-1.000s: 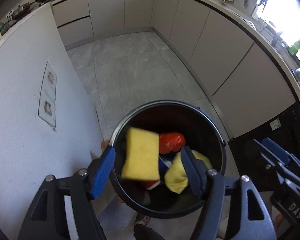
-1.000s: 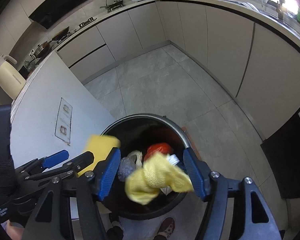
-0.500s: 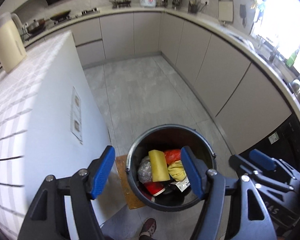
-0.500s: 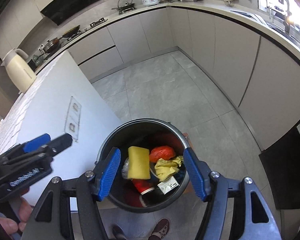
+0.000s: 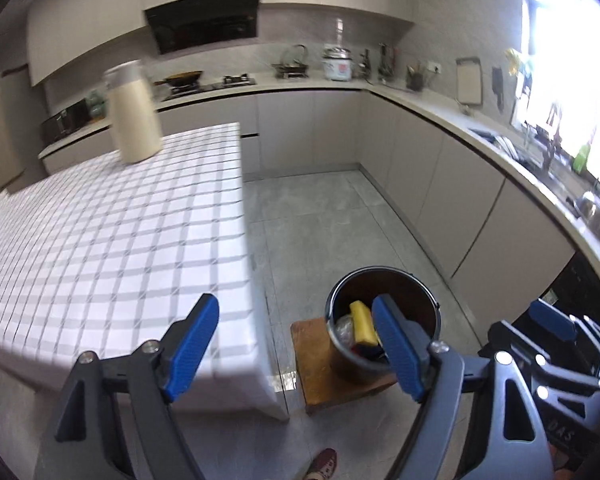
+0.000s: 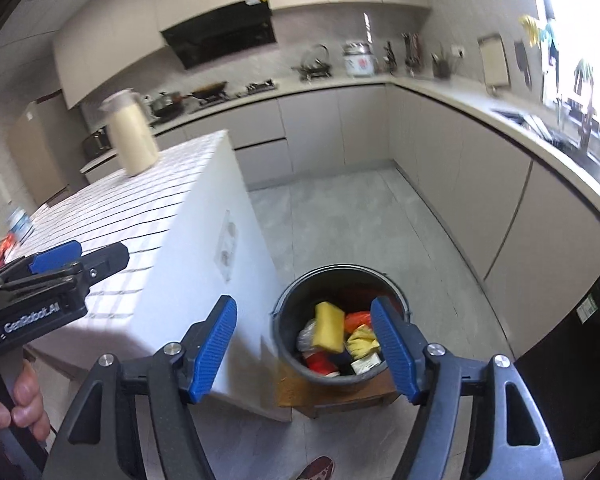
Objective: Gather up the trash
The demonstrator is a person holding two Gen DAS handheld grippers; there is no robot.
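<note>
Both grippers have risen well above the bin since a second ago, when the yellow sponge and yellow glove were dropping between their fingers. Now the left gripper (image 5: 296, 350) and the right gripper (image 6: 304, 350) are released, jaws still opening, with nothing between the blue pads.

The trash sits in a round black bin (image 6: 288, 354) on the floor. Inside lie the yellow sponge (image 6: 330, 326), standing on edge, with the crumpled yellow glove (image 6: 362, 340) just beside it, plus a red wrapper (image 6: 356, 318) and a clear plastic bag (image 6: 308, 334). The bin stands on a low wooden board (image 5: 320, 376), close to the near corner of the island.

The island (image 5: 100, 248) carries a white grid-pattern cloth. A cream thermos jug (image 5: 134, 114) stands near its far edge. In the right wrist view, a water bottle (image 6: 18, 220) and a red packet (image 6: 0, 250) sit toward its left edge, blurred. Most of the cloth is bare.

Grey tiled floor (image 6: 340, 220) runs open between the island's side and the beige cabinets curving along the right. The countertop (image 5: 440, 108) holds a rice cooker (image 5: 338, 64), a wok and utensils. A dark appliance front stands just right of the bin. A person's shoe (image 6: 316, 468) shows at the bottom edge, and fingers wrap the left gripper's handle.
</note>
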